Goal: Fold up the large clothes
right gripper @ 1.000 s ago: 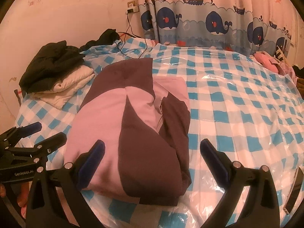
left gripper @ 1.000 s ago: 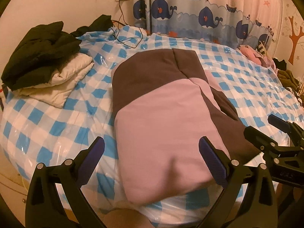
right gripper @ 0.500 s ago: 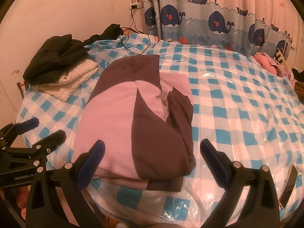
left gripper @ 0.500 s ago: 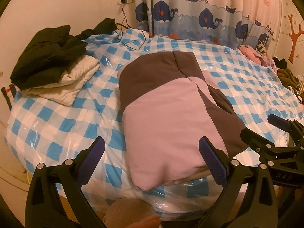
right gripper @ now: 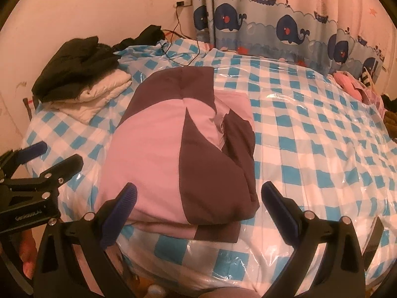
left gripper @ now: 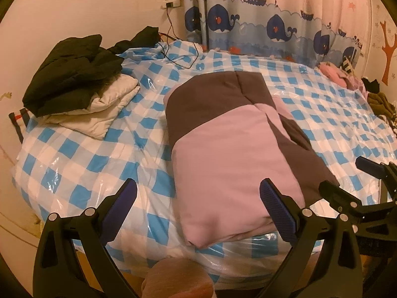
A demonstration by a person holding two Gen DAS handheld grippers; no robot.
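A pink and dark brown garment (left gripper: 230,146) lies folded in a long bundle on the blue-and-white checked bed (left gripper: 82,159); it also shows in the right wrist view (right gripper: 178,154). My left gripper (left gripper: 198,203) is open and empty, held off the bed's near edge in front of the bundle's near end. My right gripper (right gripper: 198,203) is open and empty, also off the near edge, just before the bundle. Each gripper shows in the other's view, the right one (left gripper: 352,181) and the left one (right gripper: 44,159).
A stack of folded black and cream clothes (left gripper: 74,84) sits at the bed's far left. More pink and dark clothes (left gripper: 347,79) lie at the far right. A whale-print curtain (left gripper: 273,24) and a wall socket with cable (left gripper: 171,2) stand behind the bed.
Both grippers have pulled back from the bundle towards the bed's near edge, so more of the bed shows. The garment lies still. Both stay open.
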